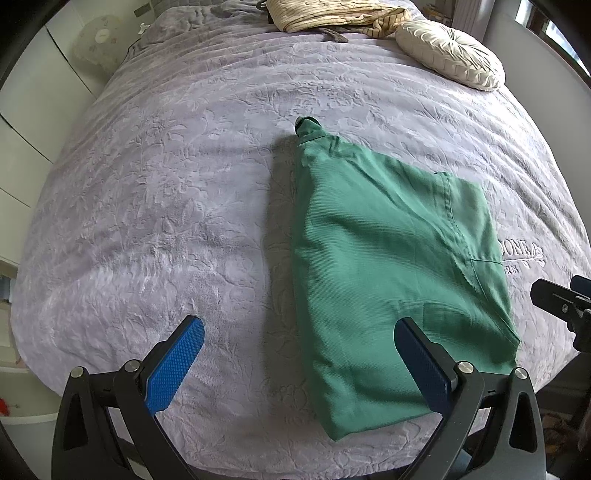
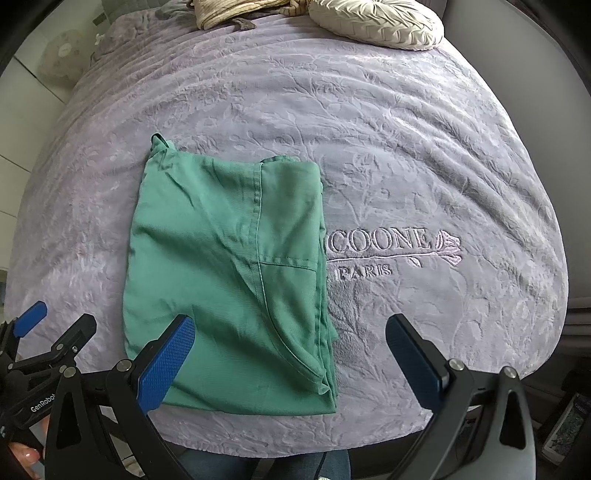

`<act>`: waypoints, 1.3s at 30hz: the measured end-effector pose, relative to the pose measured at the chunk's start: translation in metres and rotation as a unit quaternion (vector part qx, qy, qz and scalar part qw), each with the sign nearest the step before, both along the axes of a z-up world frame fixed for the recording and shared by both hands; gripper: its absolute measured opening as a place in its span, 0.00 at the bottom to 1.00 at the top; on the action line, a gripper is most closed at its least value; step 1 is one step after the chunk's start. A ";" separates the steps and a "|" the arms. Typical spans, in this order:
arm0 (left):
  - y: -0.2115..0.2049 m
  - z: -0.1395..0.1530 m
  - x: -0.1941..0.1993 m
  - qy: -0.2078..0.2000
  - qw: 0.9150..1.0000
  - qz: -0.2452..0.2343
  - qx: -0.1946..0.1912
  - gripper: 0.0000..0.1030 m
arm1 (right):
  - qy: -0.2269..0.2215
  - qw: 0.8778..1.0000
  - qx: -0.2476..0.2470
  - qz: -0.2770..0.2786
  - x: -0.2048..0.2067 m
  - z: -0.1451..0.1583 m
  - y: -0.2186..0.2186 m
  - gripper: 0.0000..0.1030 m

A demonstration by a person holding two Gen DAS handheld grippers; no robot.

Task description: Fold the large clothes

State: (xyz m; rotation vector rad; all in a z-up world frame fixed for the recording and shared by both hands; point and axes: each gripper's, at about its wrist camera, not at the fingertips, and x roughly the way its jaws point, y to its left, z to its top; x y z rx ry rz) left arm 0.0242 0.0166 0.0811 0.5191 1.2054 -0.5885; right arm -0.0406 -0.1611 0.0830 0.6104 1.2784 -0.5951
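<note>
A green garment [image 1: 384, 266] lies folded into a flat rectangle on the lilac bedspread [image 1: 166, 192], near the bed's front edge. It also shows in the right wrist view [image 2: 229, 273], with a seam and a pocket line on top. My left gripper [image 1: 299, 354] is open and empty, held above the bed with its right finger over the garment's near left part. My right gripper [image 2: 290, 350] is open and empty, its left finger over the garment's near edge. The left gripper's body [image 2: 48, 343] shows at the left of the right wrist view.
A round cream cushion [image 1: 450, 51] and a striped beige cloth [image 1: 332, 14] lie at the far end of the bed. Embroidered lettering [image 2: 384, 251] sits right of the garment. White cupboards [image 1: 29, 110] stand to the left.
</note>
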 end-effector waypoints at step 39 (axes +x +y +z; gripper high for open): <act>-0.001 0.001 -0.003 -0.001 1.000 0.003 0.000 1.00 | 0.001 1.000 -0.005 0.003 -0.001 0.001 0.002 1.00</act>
